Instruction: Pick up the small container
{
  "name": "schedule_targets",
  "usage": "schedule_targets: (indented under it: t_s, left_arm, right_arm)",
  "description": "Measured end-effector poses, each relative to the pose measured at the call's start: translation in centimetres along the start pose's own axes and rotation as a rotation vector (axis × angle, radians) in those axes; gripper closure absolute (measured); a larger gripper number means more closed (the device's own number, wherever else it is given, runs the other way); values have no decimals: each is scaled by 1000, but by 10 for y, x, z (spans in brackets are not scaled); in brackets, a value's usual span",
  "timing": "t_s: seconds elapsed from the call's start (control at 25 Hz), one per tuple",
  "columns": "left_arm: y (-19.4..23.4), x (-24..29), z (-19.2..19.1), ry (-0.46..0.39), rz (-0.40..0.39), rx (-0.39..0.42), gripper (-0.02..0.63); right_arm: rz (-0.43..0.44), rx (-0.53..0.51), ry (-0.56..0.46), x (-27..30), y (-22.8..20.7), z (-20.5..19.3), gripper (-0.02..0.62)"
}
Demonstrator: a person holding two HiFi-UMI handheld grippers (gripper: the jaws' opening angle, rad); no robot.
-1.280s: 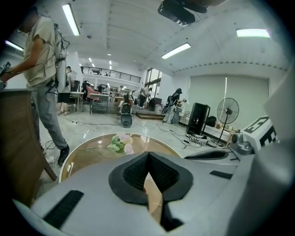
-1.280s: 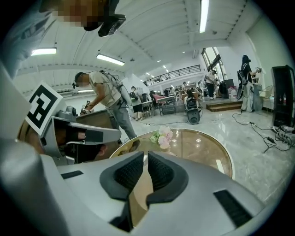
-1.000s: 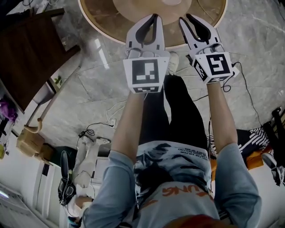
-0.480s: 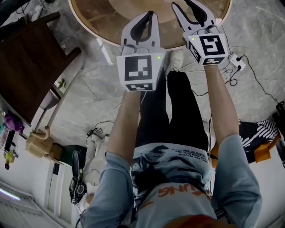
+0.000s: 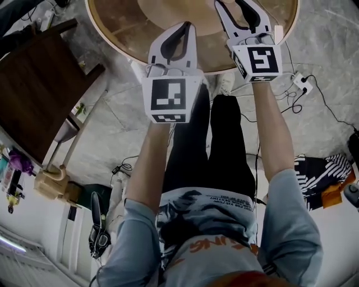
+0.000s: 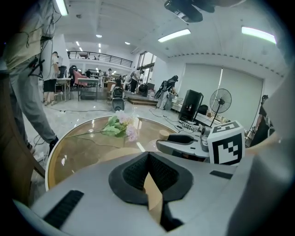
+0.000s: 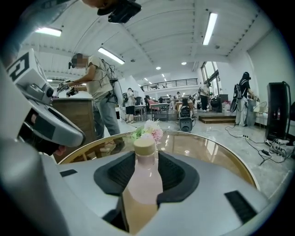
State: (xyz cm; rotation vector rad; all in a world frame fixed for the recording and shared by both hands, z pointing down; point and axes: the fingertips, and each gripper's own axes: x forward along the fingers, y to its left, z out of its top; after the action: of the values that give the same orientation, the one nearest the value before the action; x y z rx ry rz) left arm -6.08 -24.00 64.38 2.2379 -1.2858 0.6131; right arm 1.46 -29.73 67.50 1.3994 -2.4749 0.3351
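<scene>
Jaws of the right hand-held gripper [image 7: 143, 161] are being opened around a small pale-pink bottle with a beige cap [image 7: 144, 184], over the round glass-topped desk [image 7: 207, 147]. The left hand-held gripper [image 6: 147, 159] is being kept closed and empty. The bottle is judged light, stiff and slippery, best gripped mid-body.

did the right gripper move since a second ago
Yes. The right gripper went farther forward over the table, jaws opening with a bottle between them.
</scene>
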Motion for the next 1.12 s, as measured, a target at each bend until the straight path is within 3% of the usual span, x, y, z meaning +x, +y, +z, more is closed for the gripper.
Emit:
schedule_targets:
  t_s: [0.28,0.64,0.88,1.12]
  left_arm:
    - [8,2,-4,15,-11,22,582]
    - [9,1,-13,33,-9,29,583]
    - [8,-1,-10,24,-4,19,583]
    - [-4,-10,4,-8,13,4,583]
  right_arm:
    - [-5,3,-62,7,-3,3,419]
    - [8,-61,-52,20,4,9,428]
    - [-25,-30,17,22,3,9,443]
    - [30,-47,124,21,9,12,446]
